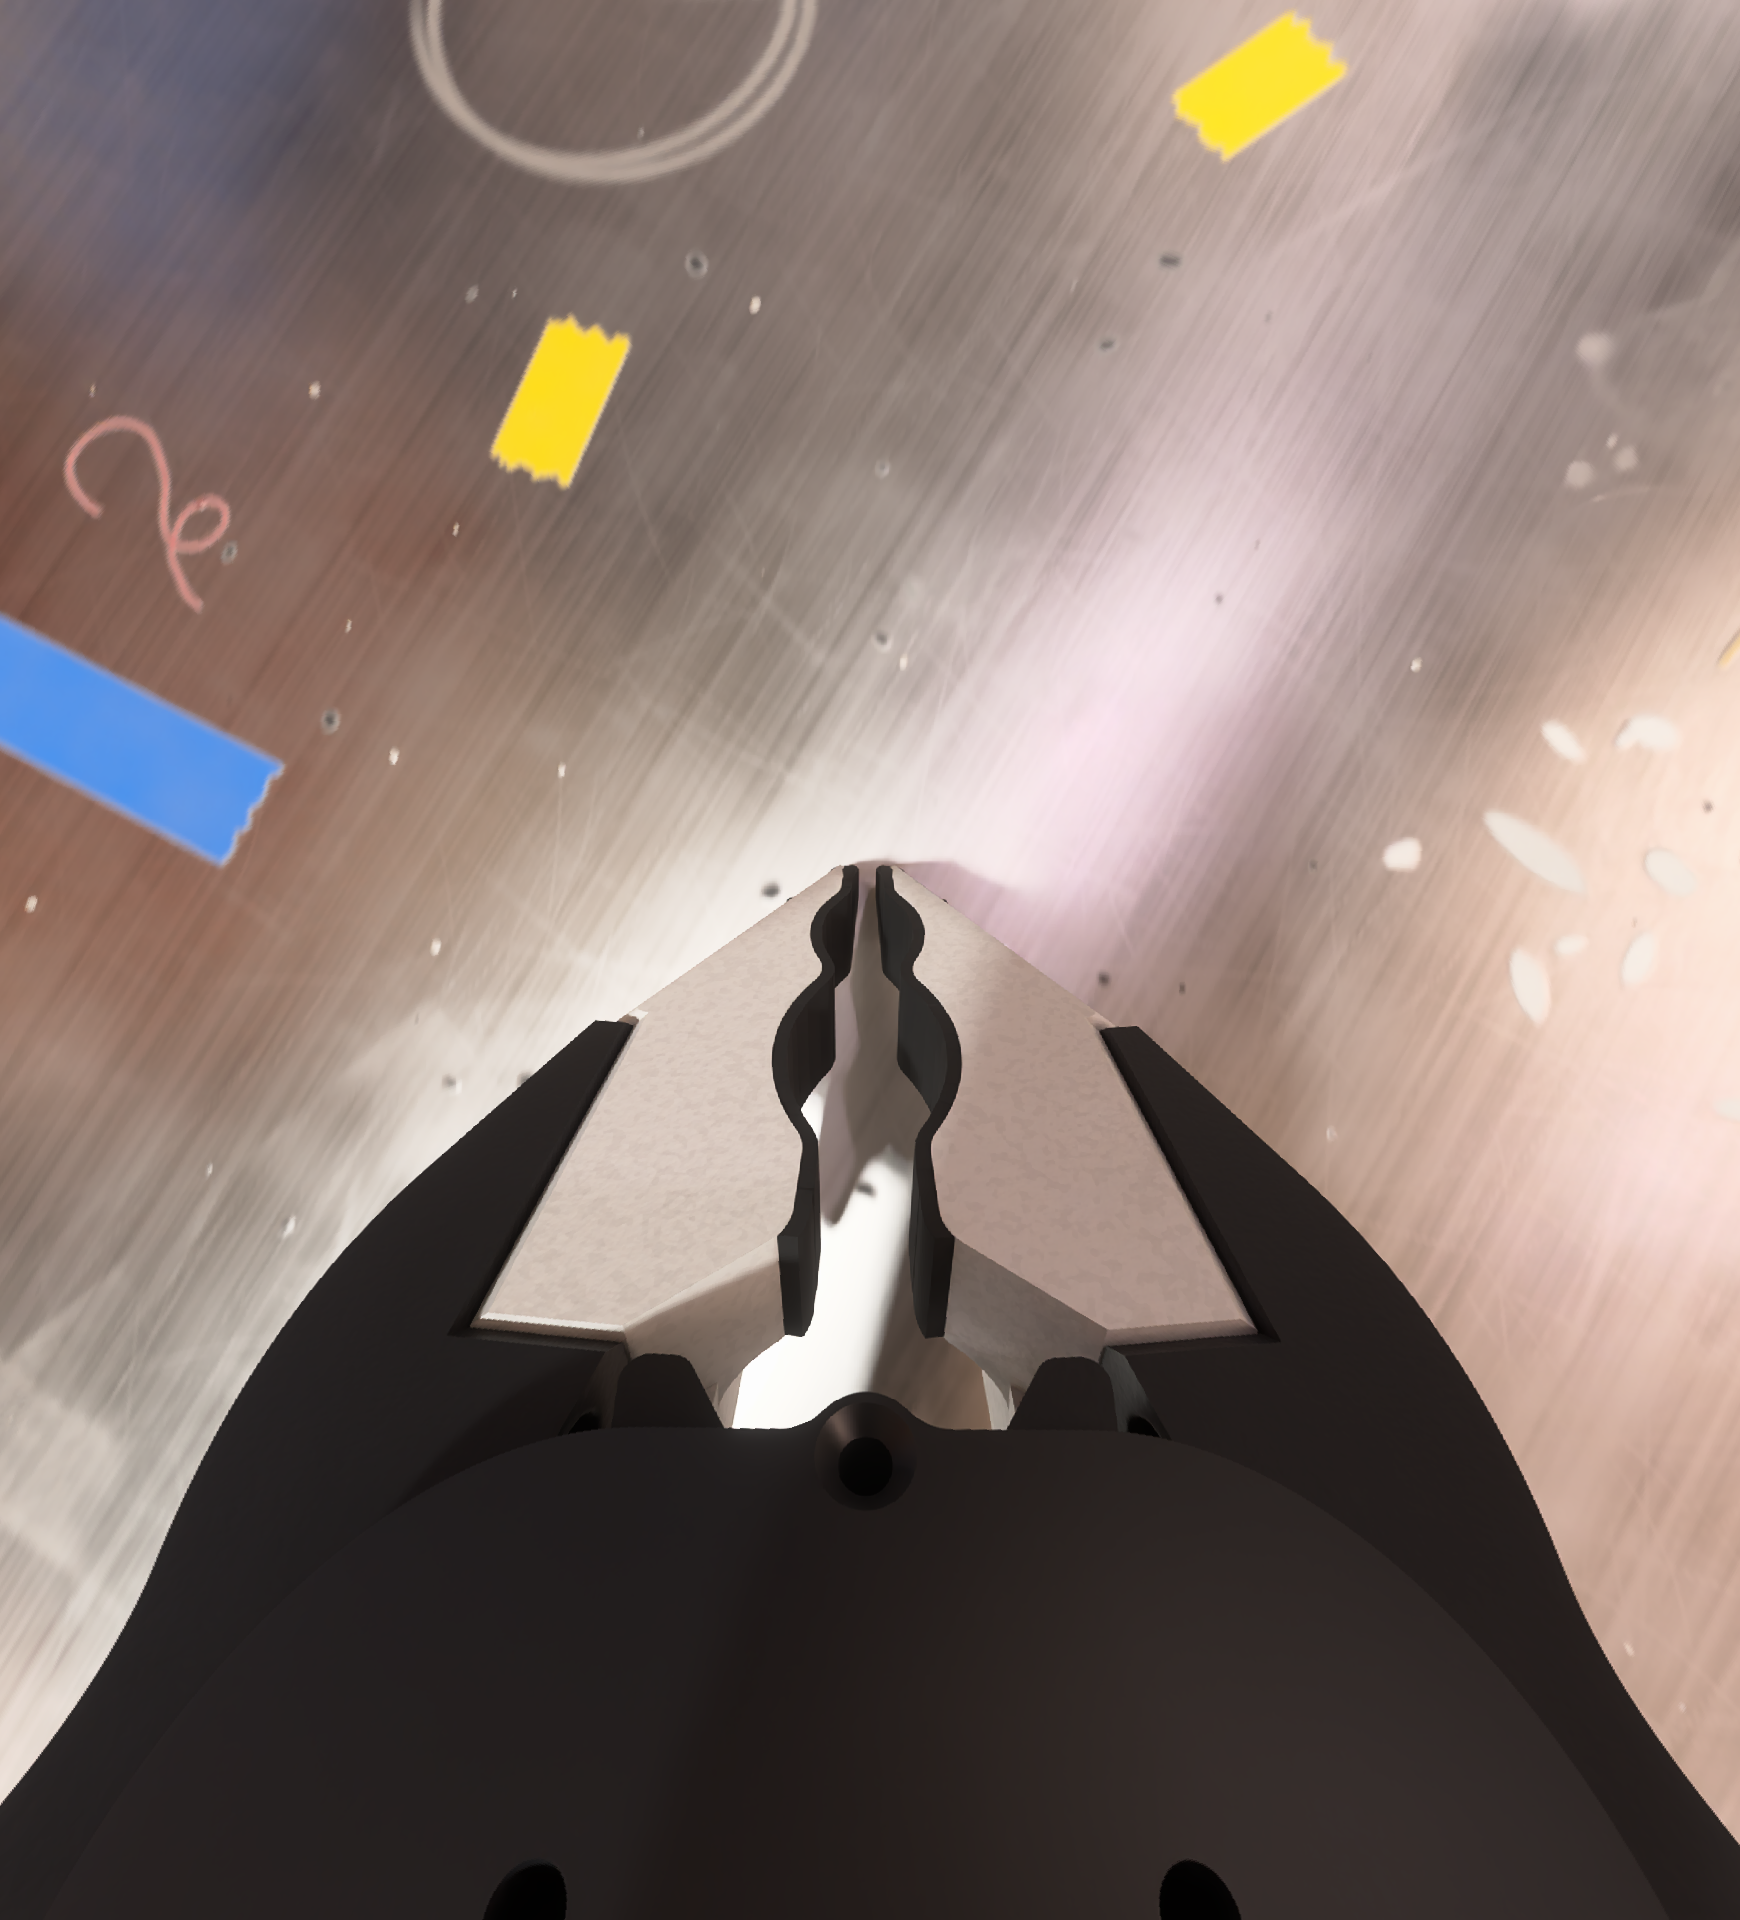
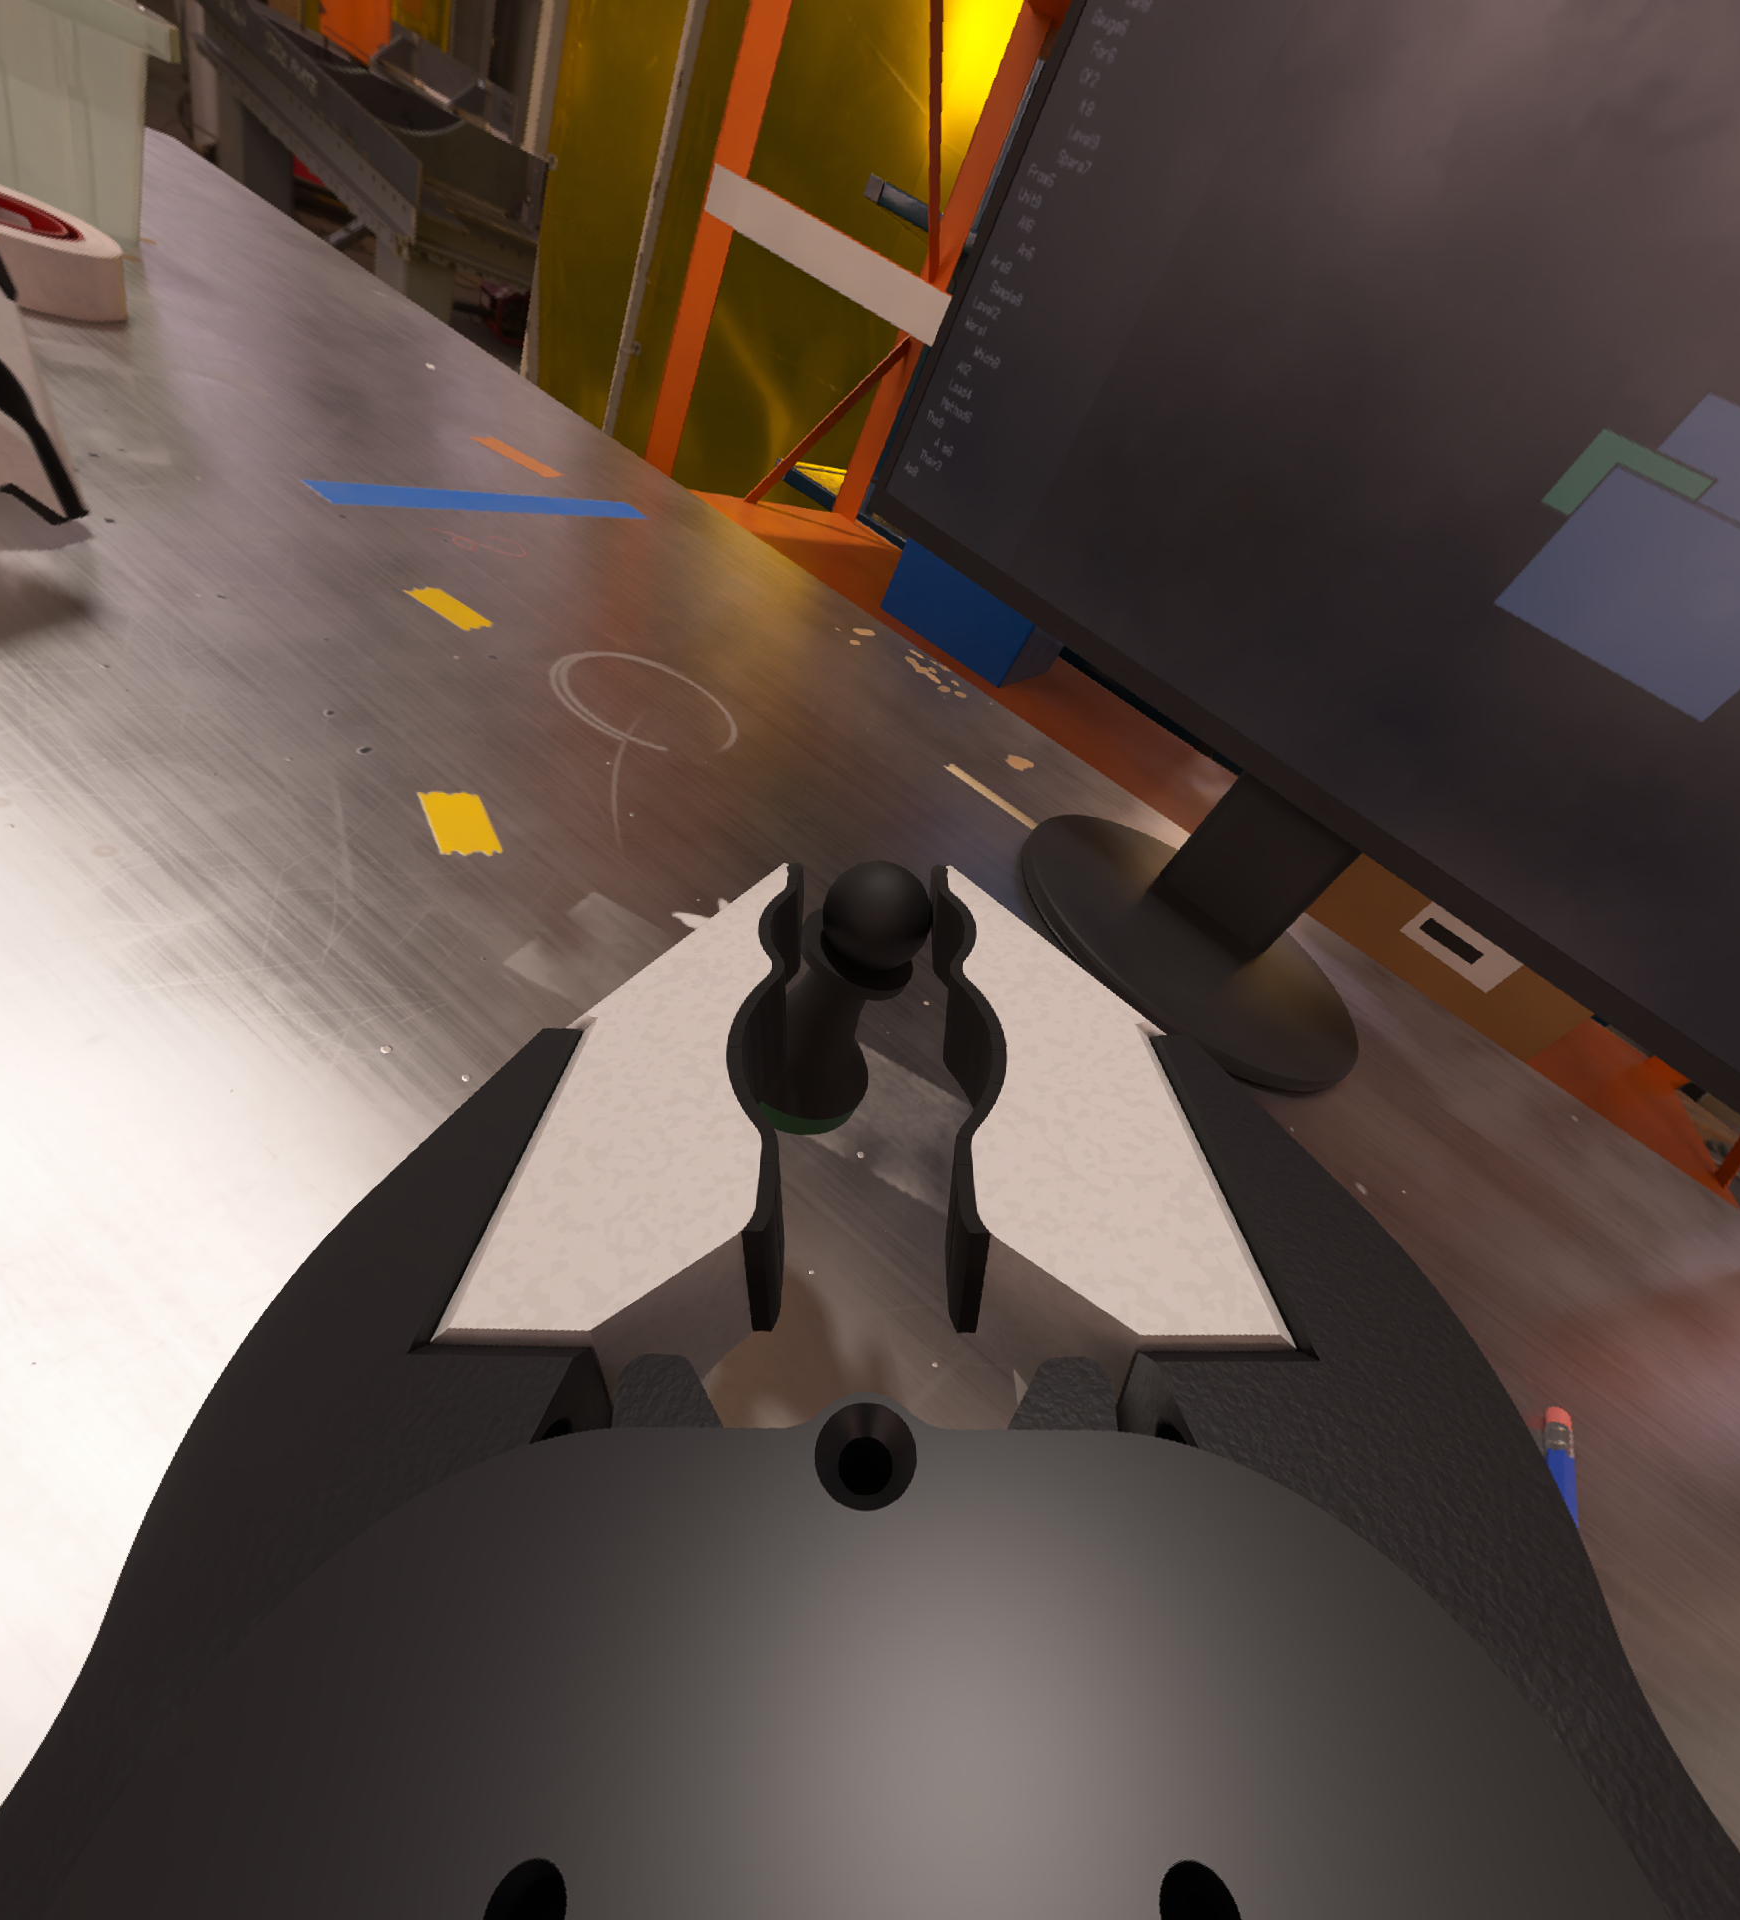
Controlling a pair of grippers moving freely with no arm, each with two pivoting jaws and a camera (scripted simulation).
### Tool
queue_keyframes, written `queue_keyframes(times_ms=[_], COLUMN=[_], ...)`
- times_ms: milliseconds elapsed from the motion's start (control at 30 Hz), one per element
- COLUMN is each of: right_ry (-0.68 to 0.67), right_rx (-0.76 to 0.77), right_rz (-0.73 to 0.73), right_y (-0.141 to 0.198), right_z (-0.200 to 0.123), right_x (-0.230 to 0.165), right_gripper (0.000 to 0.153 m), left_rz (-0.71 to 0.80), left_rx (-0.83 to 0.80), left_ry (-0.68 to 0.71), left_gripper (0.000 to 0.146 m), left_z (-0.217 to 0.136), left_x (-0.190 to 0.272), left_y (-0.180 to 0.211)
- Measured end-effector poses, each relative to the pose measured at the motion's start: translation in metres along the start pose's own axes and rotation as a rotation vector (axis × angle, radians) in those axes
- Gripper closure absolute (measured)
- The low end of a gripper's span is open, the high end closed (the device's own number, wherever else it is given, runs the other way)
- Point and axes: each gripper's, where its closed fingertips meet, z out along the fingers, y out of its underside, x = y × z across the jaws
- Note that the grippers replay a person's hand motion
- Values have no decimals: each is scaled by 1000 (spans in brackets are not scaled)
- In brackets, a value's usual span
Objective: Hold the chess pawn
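At far left in the right wrist view the left claw [image 2: 66, 509] pokes into frame, tips low over the desk [image 2: 170, 935], well apart from the pawn. Its own camera shows its fingers drawn together with nothing between them [image 1: 866, 873], pointing at bare brushed metal.

The right claw [image 2: 866, 883] is the one that matters. The black chess pawn [image 2: 835, 997] sits between its fingers, round head near the tips, base back toward the palm — so its long axis runs roughly along the fingers, leaning a little left. The fingers look set on the head, the left one also against the body; whether the grip is firm I cannot tell.

The desk is scratched metal dotted with yellow tape [image 2: 459, 823], a blue strip [image 2: 476, 501] and a chalk ring [image 2: 642, 701]. To the right stands a dark monitor [image 2: 1417, 364] on a round foot, orange framing behind — a workshop.
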Motion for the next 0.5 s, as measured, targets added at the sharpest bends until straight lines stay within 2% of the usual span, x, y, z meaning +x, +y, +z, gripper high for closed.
queue_keyframes(times_ms=[167, 267, 333, 500], right_ry=[3, 7, 9, 11], right_rx=[-4, -2, 0, 1], right_rz=[-9, -13, -15, -12], right_y=[1, 0, 0, 0], right_z=[-1, -2, -3, -3], right_x=[1, 2, 2, 3], right_gripper=[128, 128, 128, 128], left_rz=[19, 13, -10, 37], left_rx=[43, 105, 148, 184], left_ry=[-42, -71, -28, 212], left_gripper=[141, 129, 126, 114], left_z=[15, 10, -2, -21], left_x=[-9, -11, -5, 50], left_y=[-18, -28, -33, -30])
